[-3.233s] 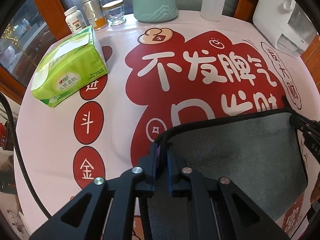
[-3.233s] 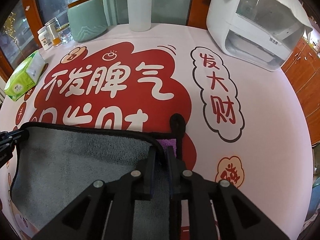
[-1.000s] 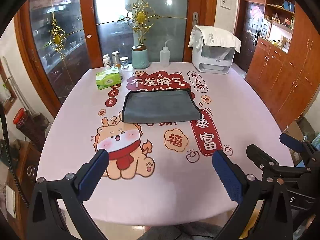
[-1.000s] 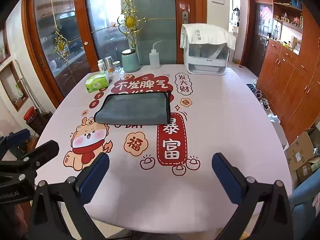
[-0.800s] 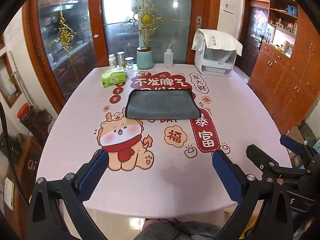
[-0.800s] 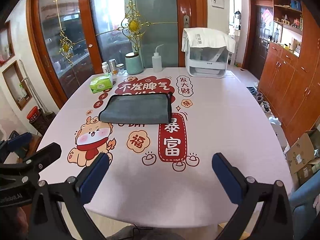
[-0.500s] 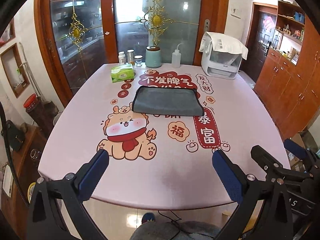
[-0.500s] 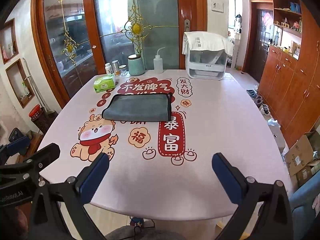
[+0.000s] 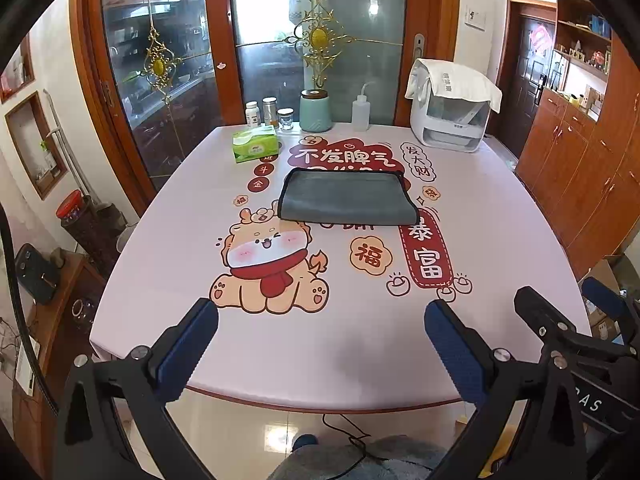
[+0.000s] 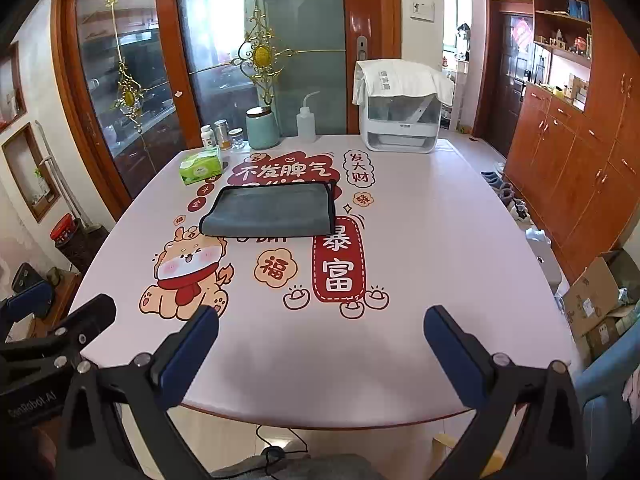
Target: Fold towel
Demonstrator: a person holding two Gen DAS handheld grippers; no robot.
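Note:
A grey towel with a dark border (image 9: 345,200) lies folded flat on the far half of the table; it also shows in the right wrist view (image 10: 272,210). My left gripper (image 9: 320,340) is wide open and empty, held back over the table's near edge, far from the towel. My right gripper (image 10: 320,340) is also wide open and empty over the near edge. The right gripper shows at the lower right of the left wrist view (image 9: 568,320), and the left gripper at the lower left of the right wrist view (image 10: 60,320).
The table (image 9: 500,240) has a pink printed cover. At its far edge stand a green tissue pack (image 9: 255,143), small jars (image 9: 269,112), a teal canister (image 9: 316,111), a squeeze bottle (image 9: 359,110) and a white appliance (image 9: 454,120). Wooden cabinets (image 10: 580,160) line the right wall.
Both grippers let go of the towel and opened wide, then drew back and up from the table. The folded towel stays where it was laid.

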